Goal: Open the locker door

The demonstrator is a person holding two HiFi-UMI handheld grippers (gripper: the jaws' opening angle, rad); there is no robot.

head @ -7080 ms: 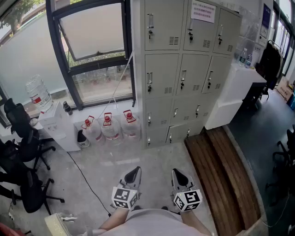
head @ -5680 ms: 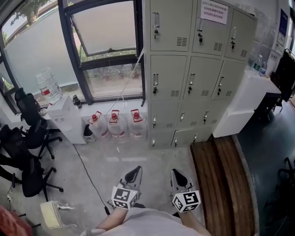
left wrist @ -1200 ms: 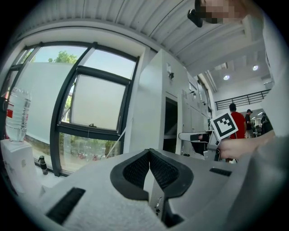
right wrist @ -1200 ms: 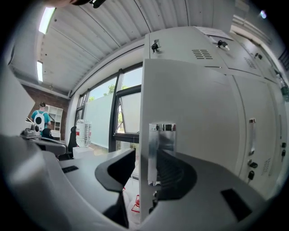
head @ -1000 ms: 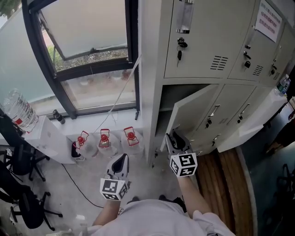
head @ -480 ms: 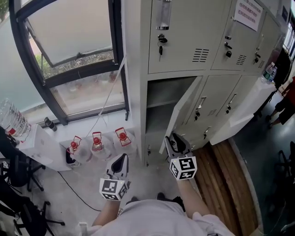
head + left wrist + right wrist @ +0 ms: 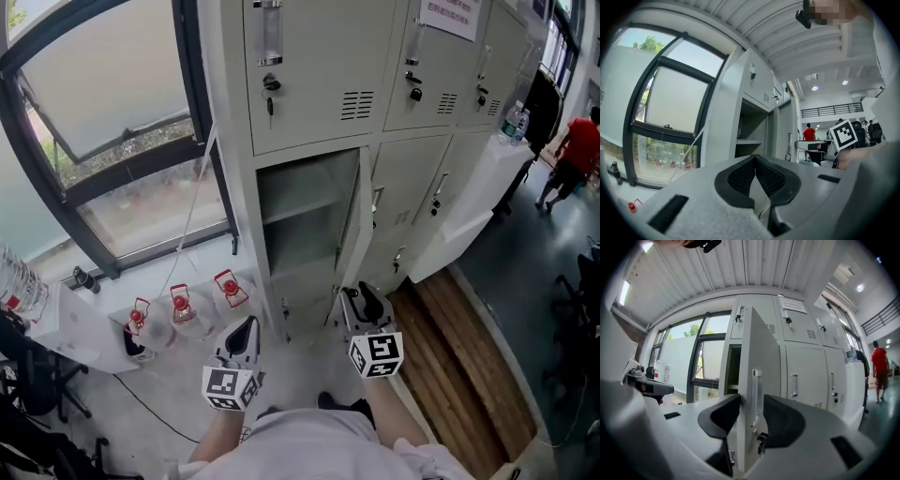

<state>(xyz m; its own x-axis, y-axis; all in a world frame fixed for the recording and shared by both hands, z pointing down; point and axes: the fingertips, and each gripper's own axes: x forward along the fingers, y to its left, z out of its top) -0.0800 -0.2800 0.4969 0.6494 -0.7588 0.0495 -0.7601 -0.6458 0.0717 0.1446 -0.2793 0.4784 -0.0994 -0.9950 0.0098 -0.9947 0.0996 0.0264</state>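
The locker door (image 7: 759, 357), judged stiff, light sheet metal, is best taken at its near free edge. The right gripper (image 7: 751, 399) is opening astride that edge. The left gripper (image 7: 754, 160) is pressed together, empty.

Left tool (image 7: 247, 325) closed, right tool (image 7: 361, 292) opening astride door (image 7: 759, 348)

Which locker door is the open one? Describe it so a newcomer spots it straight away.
Find the grey locker bank just right of the big window. In its leftmost column, one row below the topmost row in view, the door stands swung out toward the viewer, baring a shelf inside. Every neighbouring door is shut.
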